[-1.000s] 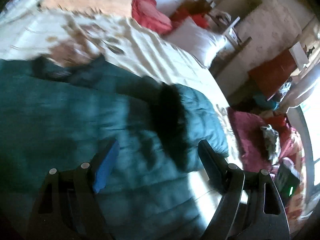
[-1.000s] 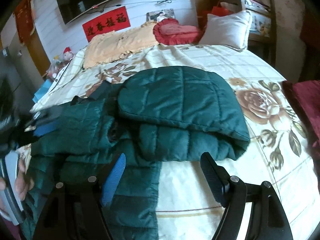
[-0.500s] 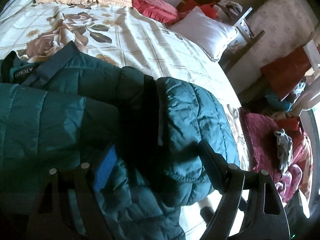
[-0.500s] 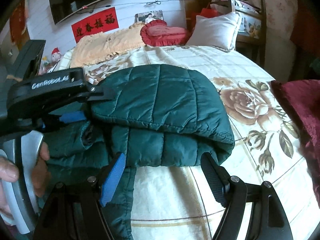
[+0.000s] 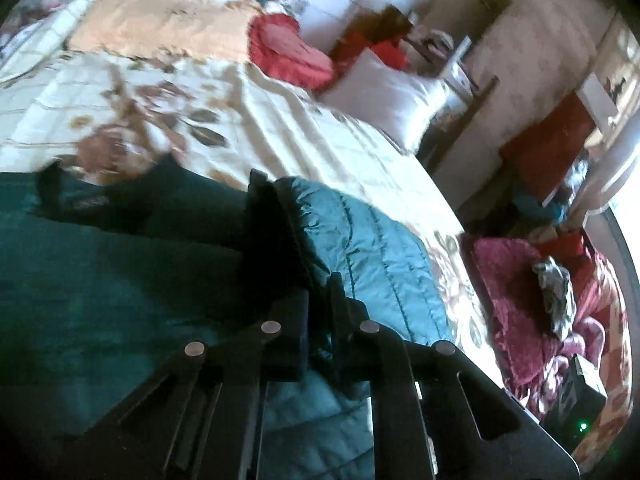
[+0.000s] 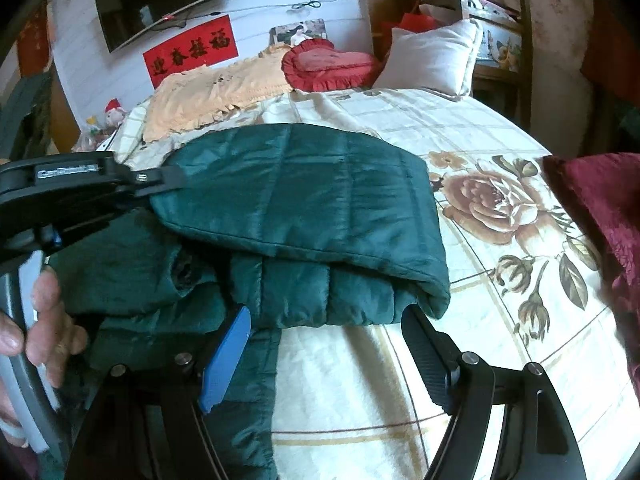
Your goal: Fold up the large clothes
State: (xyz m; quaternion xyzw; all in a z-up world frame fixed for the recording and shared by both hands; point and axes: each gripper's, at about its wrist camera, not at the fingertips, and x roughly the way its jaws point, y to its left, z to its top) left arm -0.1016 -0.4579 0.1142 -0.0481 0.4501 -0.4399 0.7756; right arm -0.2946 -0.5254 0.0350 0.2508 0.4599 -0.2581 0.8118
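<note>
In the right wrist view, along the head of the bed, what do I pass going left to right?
Stuffed toy → peach pillow → red heart cushion → white pillow.

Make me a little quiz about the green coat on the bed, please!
1. True or false: the right gripper has its jaws open, pressing on nothing.
2. What does the left gripper pinch? A) the white pillow B) the green coat C) the red banner
3. Fill in: the heart-shaped cushion at the head of the bed is ____.

Key:
1. True. Coat and bedspread lie loose between the jaws.
2. B. Its jaws have just been closing, and the green coat fabric sits between them now.
3. Red. It lies beside the white pillow.
</note>
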